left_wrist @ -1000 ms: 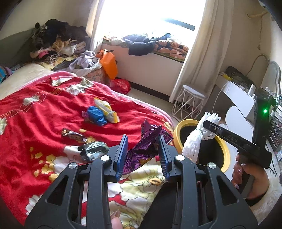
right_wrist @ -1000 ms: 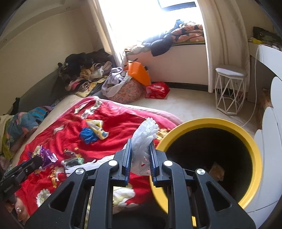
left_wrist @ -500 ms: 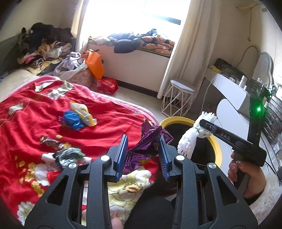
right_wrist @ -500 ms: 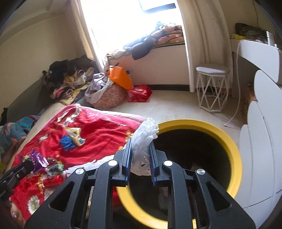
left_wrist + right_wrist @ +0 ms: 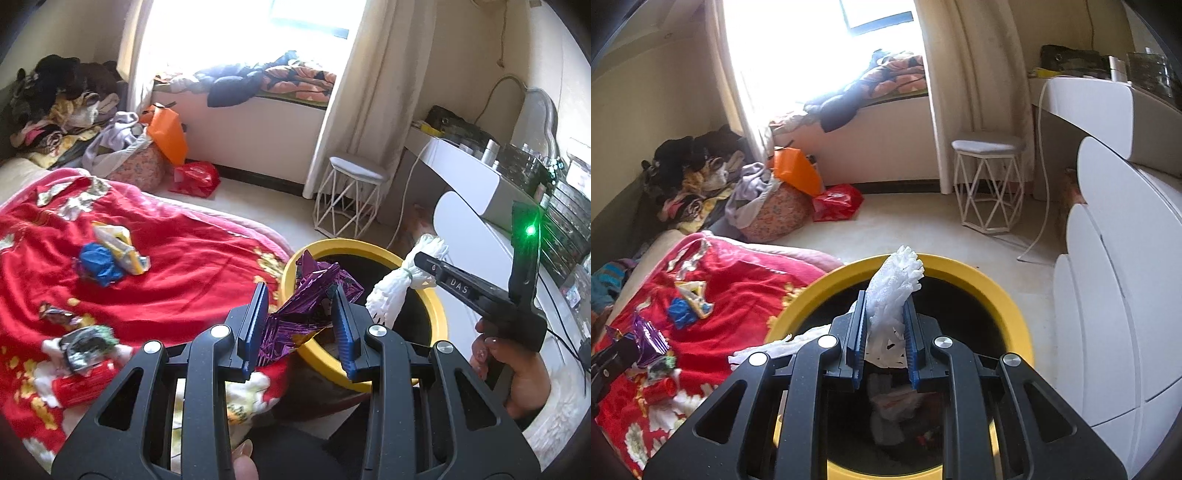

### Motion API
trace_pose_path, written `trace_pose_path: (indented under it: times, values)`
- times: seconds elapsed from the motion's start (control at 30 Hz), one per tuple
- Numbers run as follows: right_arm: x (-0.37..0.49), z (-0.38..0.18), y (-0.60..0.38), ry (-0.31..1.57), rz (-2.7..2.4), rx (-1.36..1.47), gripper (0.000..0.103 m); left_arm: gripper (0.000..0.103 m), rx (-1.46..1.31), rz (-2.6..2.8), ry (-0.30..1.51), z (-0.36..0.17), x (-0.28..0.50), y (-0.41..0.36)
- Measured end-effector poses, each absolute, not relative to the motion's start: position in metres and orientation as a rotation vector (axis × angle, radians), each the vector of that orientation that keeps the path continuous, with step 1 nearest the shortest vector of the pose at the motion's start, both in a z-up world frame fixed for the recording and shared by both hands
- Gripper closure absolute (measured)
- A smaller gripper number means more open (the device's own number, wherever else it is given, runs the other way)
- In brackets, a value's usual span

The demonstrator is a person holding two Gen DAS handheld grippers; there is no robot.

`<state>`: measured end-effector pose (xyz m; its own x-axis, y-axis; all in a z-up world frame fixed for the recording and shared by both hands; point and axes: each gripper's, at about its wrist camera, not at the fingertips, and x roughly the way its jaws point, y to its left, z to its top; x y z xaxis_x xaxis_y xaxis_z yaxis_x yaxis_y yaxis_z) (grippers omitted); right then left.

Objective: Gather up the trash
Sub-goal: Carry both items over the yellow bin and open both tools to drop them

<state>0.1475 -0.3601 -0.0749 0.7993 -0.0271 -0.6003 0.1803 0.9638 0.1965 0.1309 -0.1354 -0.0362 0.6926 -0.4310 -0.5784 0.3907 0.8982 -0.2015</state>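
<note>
Two pieces of trash are in hand at the bin [image 5: 964, 267]. The right gripper [image 5: 885, 345] is clamped on a white foam net [image 5: 892, 295], held over the bin's dark mouth, above the rubbish already at the bottom. The left gripper [image 5: 301, 325] holds a crumpled purple foil wrapper [image 5: 303, 301] at the bin's near rim [image 5: 295, 258], on the bed side; its jaws stand fairly wide and only just seem to pinch the foil, though the contact is hard to judge from this angle.

Both pieces look very light. The net is soft and springy, so it should squash under the pads and fall free once let go. The foil is thin, crinkly and slick, and is best taken across a bunched fold, not a loose edge. More wrappers lie on the red blanket [image 5: 177, 266] beside the bin: a blue wad [image 5: 98, 264] touching a yellow pack [image 5: 122, 247], and a silvery one [image 5: 86, 345] nearer the left gripper.
</note>
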Motion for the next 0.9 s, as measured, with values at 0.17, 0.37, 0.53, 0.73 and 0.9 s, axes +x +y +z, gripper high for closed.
trace_pose_path:
  times: [0.17,0.37,0.53,0.73,0.9]
  values:
    - [0.146,-0.081,-0.372,0.648,-0.144,0.241,0.086,0.076,-0.051,-0.489,0.673,-0.042,0.137,-0.156]
    - [0.144,-0.089,-0.387,0.662,-0.177,0.235,0.086,0.076,-0.030,-0.515,0.689,-0.049,0.145,-0.177]
    - [0.143,-0.096,-0.395,0.682,-0.202,0.218,0.086,0.076,-0.035,-0.531,0.709,-0.054,0.158,-0.188]
    - [0.144,-0.105,-0.400,0.703,-0.212,0.200,0.086,0.075,-0.023,-0.552,0.728,-0.060,0.171,-0.209]
    - [0.145,-0.109,-0.401,0.720,-0.195,0.191,0.085,0.075,-0.021,-0.568,0.752,-0.066,0.181,-0.225]
